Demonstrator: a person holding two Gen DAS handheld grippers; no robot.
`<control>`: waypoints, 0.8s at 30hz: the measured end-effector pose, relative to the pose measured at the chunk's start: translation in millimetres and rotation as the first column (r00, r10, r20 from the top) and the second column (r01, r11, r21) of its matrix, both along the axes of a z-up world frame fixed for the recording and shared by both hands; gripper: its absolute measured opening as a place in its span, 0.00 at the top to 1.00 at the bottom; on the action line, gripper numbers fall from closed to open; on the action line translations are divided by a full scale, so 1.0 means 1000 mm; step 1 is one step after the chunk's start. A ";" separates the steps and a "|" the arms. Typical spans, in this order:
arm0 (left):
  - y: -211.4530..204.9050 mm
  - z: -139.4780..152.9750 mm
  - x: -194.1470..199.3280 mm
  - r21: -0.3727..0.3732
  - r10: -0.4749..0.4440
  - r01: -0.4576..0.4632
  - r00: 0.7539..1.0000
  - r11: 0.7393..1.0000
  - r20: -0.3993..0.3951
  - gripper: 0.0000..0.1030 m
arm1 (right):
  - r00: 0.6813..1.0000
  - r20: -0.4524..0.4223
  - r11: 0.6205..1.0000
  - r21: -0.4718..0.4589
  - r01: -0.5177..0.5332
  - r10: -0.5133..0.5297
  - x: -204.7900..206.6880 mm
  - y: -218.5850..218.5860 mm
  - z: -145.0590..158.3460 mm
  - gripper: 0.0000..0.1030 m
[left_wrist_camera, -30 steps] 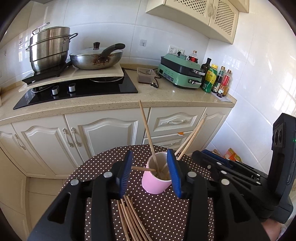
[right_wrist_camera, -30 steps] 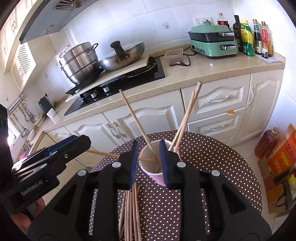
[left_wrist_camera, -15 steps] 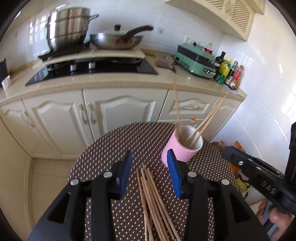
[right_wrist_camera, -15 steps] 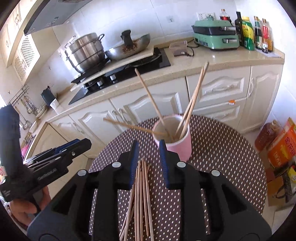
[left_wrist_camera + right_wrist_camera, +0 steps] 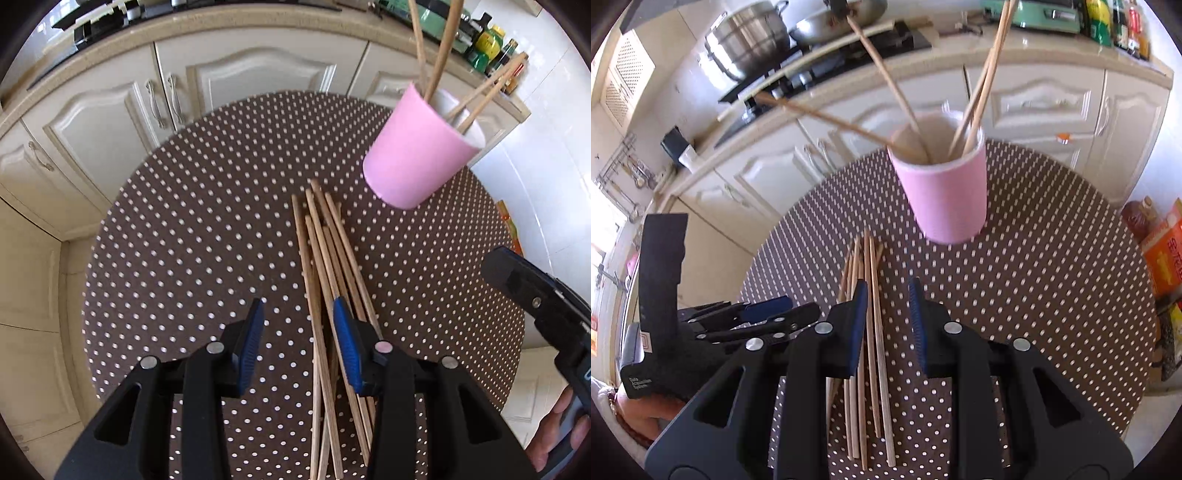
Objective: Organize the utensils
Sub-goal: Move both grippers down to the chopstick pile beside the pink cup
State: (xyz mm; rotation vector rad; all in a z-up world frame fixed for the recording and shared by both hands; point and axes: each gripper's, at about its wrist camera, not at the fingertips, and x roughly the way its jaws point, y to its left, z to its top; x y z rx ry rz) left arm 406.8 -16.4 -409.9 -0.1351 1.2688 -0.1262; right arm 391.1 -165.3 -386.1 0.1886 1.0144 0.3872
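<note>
A bundle of thin wooden chopsticks [image 5: 325,266] is lying on the round brown polka-dot tabletop [image 5: 192,229], just in front of a pink cup [image 5: 942,192] already holding four. The left gripper [image 5: 297,347] is hanging part-open and the right gripper [image 5: 888,325] narrower, both over the bundle and apparently gripping nothing. Cream cabinets [image 5: 110,110] are standing behind.

A round table [image 5: 207,229] is covered with a brown cloth dotted in white. A pink cup [image 5: 417,158] is stood on it toward the far right. A loose bundle of wooden chopsticks [image 5: 325,251] is laid flat on the cloth, near the cup.
</note>
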 end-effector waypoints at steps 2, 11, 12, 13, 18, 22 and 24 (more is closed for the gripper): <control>-0.003 -0.011 0.003 0.004 -0.006 0.006 1.000 1.000 -0.030 0.63 | 1.000 -0.026 1.000 -0.003 -0.013 0.013 0.001 0.000 -0.010 0.77; -0.005 -0.036 0.012 0.063 0.002 0.003 0.997 0.998 -0.077 0.63 | 0.995 -0.085 0.999 0.007 -0.047 0.048 0.007 0.006 -0.030 0.77; -0.003 -0.036 0.012 0.063 0.003 0.002 0.997 0.998 -0.080 0.63 | 0.995 -0.088 0.999 0.007 -0.051 0.052 0.008 0.007 -0.031 0.77; 0.000 -0.036 0.012 0.056 0.009 -0.004 0.997 0.998 -0.082 0.63 | 0.994 -0.094 0.998 0.006 -0.058 0.059 0.010 0.008 -0.032 0.77; 0.023 -0.031 0.011 -0.001 0.059 -0.059 0.993 0.998 -0.098 0.63 | 0.990 -0.115 0.997 0.000 -0.082 0.082 0.020 0.017 -0.036 0.77; 0.033 -0.030 0.015 -0.027 0.088 -0.091 0.990 0.995 -0.109 0.63 | 0.986 -0.134 0.995 -0.006 -0.100 0.098 0.026 0.026 -0.039 0.77; 0.037 -0.030 0.018 -0.041 0.112 -0.118 0.985 0.992 -0.128 0.63 | 0.984 -0.141 0.994 -0.009 -0.109 0.107 0.027 0.029 -0.041 0.77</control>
